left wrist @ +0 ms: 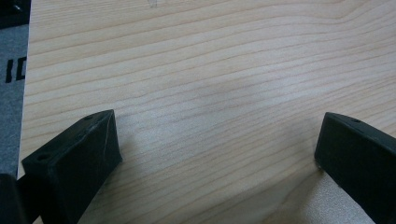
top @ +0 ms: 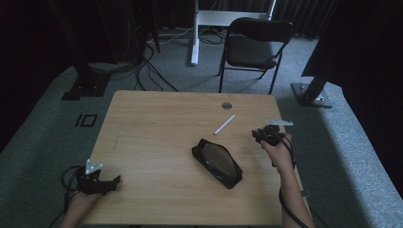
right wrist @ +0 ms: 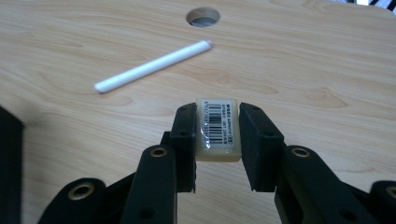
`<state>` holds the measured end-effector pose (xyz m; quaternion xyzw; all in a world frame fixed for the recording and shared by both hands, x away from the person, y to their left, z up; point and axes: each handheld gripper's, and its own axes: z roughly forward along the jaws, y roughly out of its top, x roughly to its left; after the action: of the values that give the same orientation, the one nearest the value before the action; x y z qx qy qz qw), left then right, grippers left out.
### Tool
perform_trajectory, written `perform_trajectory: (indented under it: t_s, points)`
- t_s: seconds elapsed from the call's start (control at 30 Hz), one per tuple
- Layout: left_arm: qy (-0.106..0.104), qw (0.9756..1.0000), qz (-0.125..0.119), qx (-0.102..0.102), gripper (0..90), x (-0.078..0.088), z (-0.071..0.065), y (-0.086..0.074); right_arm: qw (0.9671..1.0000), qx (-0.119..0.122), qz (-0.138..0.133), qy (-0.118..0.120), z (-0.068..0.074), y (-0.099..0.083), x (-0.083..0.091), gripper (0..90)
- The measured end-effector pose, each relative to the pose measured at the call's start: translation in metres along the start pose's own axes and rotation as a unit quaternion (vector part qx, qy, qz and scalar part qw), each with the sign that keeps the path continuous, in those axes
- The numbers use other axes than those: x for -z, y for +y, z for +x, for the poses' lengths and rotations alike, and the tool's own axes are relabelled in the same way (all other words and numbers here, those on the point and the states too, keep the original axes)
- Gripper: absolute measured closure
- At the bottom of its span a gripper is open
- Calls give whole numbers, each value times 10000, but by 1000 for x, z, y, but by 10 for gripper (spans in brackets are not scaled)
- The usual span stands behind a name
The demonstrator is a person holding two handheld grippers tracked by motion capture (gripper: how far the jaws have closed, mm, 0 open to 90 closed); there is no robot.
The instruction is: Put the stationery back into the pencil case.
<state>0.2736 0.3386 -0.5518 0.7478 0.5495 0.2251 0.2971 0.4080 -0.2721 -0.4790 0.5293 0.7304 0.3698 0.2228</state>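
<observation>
Black jaws of the right hand-held gripper [right wrist: 217, 135] are seen closest in the right gripper view, closed narrowly on a small eraser [right wrist: 217, 130]; the eraser is pinched by its two long sides, its barcode label is turned upward, and it is carried clear of the desk [top: 157, 118]. From largest to smallest: the desk is a pale wood-grain slab with rounded corners and a round cable hole [top: 226, 105] near its far edge; an open black pencil case [top: 216, 163] is laid near the middle, soft-sided and roughly wedge-shaped, its long axis run diagonally from near-right to far-left in the high view; a white pen [top: 224, 124], a slim smooth cylinder, is laid beyond the case, slanted toward the far right, apart from everything else. The relation that matters is judged to be this: the case mouth lies to the left of, and slightly nearer than, the right hand-held gripper [top: 267, 135], so the eraser would have to be carried leftward and lowered along the case's diagonal opening; the right hand is by far the nearer one. The left hand-held gripper [top: 102, 183] is rested at the near-left corner, well apart from the case; its jaws are spread wide over bare wood [left wrist: 210, 93], with nothing held between them.
</observation>
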Motion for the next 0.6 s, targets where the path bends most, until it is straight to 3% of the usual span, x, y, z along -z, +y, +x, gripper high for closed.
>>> perform_trajectory:
  t_s: [0.3, 0.6]
  points:
    - [0, 10000, 0, 2, 1, 0, 0, 0, 9997, 108, -85, 197, 19, 10, 16, 681]
    - [-1, 10000, 0, 0, 1, 0, 0, 0, 9979, 381, -173, 496, 43, 17, 31, 681]
